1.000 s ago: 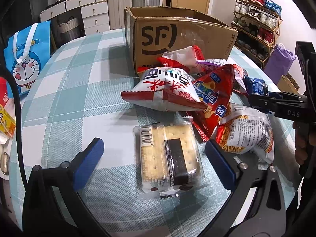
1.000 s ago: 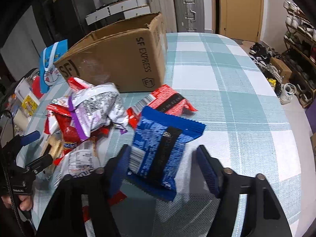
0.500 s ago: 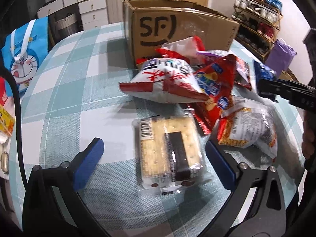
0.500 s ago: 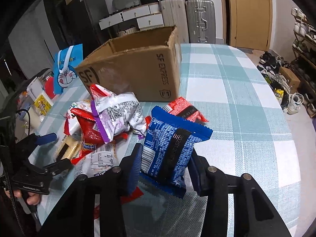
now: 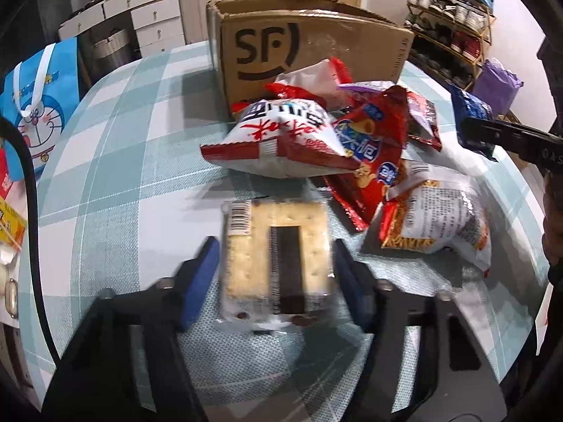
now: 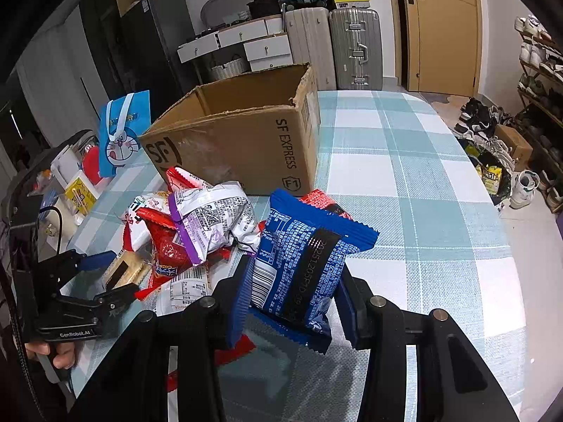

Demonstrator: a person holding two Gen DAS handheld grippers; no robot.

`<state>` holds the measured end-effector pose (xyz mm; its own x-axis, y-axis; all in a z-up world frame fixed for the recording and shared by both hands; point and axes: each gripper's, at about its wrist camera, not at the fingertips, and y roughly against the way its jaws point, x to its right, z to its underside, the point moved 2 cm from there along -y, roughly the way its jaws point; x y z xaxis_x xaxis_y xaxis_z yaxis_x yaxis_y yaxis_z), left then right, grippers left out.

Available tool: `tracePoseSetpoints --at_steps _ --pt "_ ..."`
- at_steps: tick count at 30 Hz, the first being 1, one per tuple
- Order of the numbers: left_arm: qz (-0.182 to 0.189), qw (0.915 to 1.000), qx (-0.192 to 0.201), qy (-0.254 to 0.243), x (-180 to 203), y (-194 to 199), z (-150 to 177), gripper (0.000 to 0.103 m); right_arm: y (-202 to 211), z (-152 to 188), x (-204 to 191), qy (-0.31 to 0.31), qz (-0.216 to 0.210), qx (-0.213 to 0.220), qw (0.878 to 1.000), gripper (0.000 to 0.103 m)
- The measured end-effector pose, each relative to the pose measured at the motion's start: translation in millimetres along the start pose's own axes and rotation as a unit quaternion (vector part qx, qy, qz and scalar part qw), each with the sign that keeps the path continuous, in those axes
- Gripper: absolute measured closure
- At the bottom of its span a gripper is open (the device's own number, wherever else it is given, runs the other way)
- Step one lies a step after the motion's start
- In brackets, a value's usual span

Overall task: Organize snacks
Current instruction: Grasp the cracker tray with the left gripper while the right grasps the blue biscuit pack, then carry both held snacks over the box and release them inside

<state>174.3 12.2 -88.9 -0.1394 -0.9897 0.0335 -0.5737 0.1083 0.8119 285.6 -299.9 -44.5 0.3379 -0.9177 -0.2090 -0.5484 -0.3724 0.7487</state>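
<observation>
Far left, beside the checked teal-and-white tablecloth (image 5: 105,161): a blue cartoon-cat paper bag (image 5: 38,105), standing upright. Nearer the middle: left gripper (image 5: 274,274), blue-padded jaws closing around a clear-wrapped packet of pale square crackers with a dark band (image 5: 278,246) that lies flat on the cloth; whether the pads already press on the wrap, impossible to tell through the motion blur. Likely slip here: a glossy, loose wrapper bulging out from between the pads, or brittle crackers cracking under too hard a squeeze. Just beyond: a loose heap of snacks, topped by a puffy white-and-red bag with red brush lettering (image 5: 281,140), a shiny red biscuit bag (image 5: 373,144) leaning against it, and a white-and-orange printed packet (image 5: 440,221) just right of the crackers; a careless lift apt to drag or topple these neighbours. Behind the heap: an open brown cardboard shipping box with a black logo (image 6: 242,144), touching the pile, probably the destination. Further right: right gripper (image 6: 292,302), clamped on a blue crimp-edged foil snack pack with white print (image 6: 302,263), held clear of the cloth. Grip low on the pack, so a swing toward the box could pivot it out of the pads or snag the box's torn rim.
</observation>
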Motion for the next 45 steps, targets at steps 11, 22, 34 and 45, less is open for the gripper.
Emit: tracePoseSetpoints --at_steps 11,22,34,45 --pt "0.02 0.9993 0.028 0.01 -3 18 -4 0.048 7 -1 0 0.003 -0.007 0.012 1.0 0.059" --pt "0.046 0.9948 0.085 0.032 -7 58 -14 0.048 13 -2 -4 0.009 -0.017 0.023 1.0 0.059" --pt "0.037 0.9874 0.144 0.054 -7 91 -34 0.048 27 -10 -12 0.021 -0.035 0.051 0.998 0.059" --pt "0.029 0.9832 0.173 0.051 0 95 -77 0.048 42 -33 -24 0.047 -0.063 0.084 0.993 0.059"
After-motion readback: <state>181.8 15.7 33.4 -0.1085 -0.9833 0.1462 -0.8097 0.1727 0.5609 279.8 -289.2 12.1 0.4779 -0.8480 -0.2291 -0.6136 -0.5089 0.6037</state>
